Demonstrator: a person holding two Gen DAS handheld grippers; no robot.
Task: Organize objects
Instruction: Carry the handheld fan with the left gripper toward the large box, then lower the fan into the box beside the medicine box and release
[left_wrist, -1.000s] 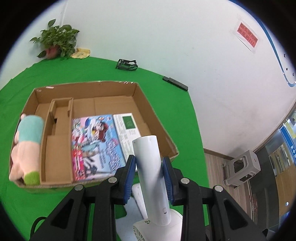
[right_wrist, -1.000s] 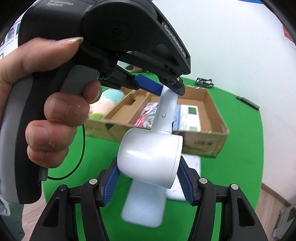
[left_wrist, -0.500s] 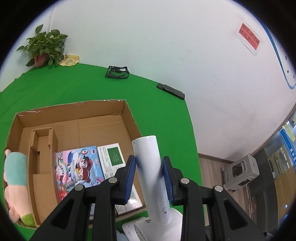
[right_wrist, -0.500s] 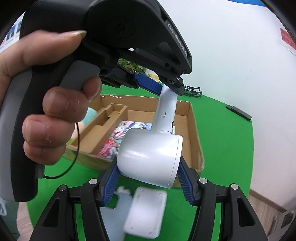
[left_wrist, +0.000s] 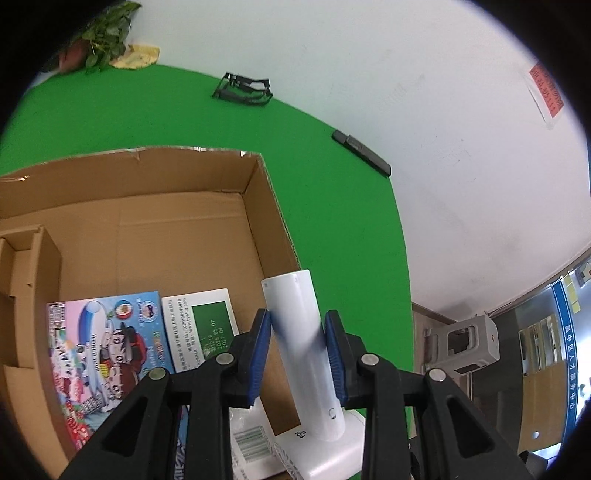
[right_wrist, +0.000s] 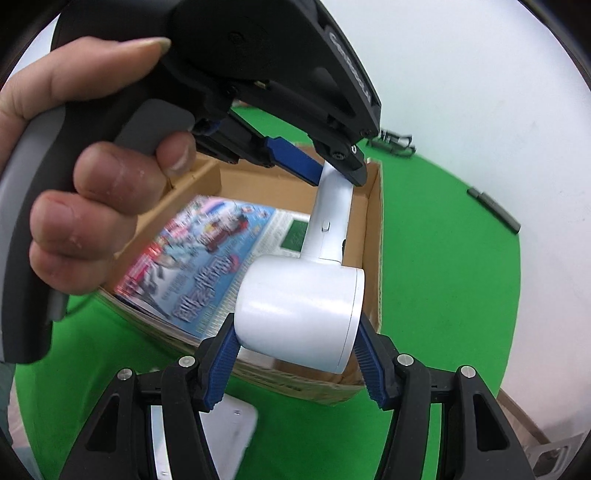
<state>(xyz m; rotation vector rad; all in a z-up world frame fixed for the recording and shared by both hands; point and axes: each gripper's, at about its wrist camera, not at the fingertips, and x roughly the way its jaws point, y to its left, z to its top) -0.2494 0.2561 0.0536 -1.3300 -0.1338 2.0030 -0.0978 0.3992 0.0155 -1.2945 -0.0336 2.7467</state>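
Dryer carried from table edge to over box.

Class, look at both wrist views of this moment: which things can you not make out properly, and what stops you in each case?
- Hair dryer body: left wrist view, hidden behind the left tongs.
- Colourful box print: right wrist view, motion-blurred.
- Red wall notice: left wrist view, too small and warped at the edge.
- White object on the cloth: right wrist view, blurred, behind the right tongs.

Both wrist views look steeply down, close over the cardboard box.
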